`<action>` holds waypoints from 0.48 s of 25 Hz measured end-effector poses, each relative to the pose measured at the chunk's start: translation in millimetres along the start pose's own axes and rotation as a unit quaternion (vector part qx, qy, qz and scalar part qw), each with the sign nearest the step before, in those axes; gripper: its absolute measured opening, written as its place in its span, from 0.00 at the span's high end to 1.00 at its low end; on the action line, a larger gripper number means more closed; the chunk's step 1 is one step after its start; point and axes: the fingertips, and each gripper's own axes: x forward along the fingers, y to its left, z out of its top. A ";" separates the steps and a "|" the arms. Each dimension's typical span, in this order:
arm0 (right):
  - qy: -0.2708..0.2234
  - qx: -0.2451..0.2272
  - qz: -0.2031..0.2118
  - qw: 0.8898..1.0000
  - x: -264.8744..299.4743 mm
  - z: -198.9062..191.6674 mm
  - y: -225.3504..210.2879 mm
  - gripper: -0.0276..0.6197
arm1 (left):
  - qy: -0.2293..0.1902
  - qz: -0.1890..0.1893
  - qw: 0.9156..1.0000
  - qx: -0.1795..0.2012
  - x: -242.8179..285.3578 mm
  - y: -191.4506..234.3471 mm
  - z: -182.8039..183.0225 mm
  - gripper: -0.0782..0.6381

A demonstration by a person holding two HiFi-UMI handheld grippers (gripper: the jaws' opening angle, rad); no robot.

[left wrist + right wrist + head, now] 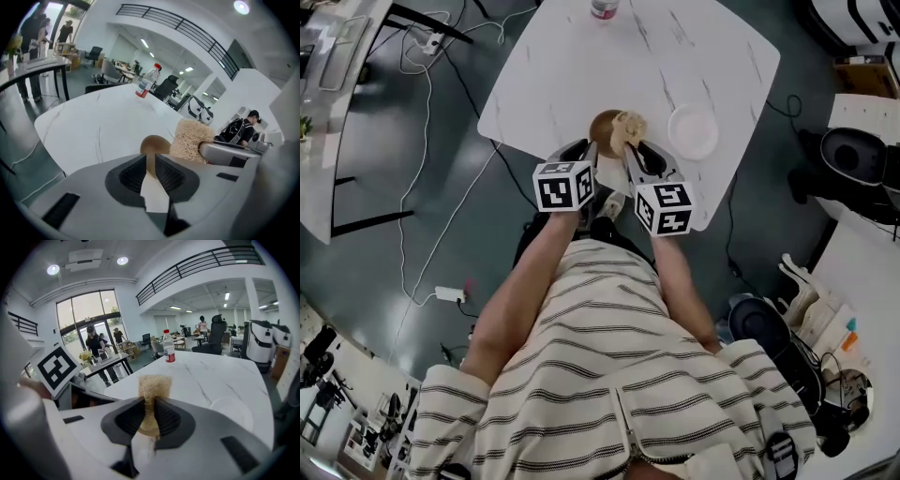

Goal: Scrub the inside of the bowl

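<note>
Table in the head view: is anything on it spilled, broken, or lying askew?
Nothing stands out. The left gripper is shut on the rim of the brown bowl, the right gripper is shut on the scrubber at the bowl, and the white plate and bottle sit on the table with no spill visible.

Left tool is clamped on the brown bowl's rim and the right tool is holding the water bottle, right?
No: the right tool holds a tan scrub pad, as the right gripper view shows; the water bottle stands farther back. The left tool is clamped on the rim of the brown bowl.
</note>
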 end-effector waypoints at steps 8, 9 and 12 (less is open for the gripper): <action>0.007 0.003 -0.002 1.000 2.9 -5.9 -6.8 0.86 | 0.025 -0.010 0.998 -0.058 15.9 4.5 -14.5 0.83; 0.007 0.003 -0.002 1.000 2.9 -6.0 -7.0 0.86 | 0.027 -0.011 0.998 -0.061 17.2 5.3 -16.1 0.83; 0.006 0.003 -0.004 1.000 3.1 -5.0 -7.6 0.86 | 0.035 -0.011 0.997 -0.074 19.3 7.5 -20.0 0.83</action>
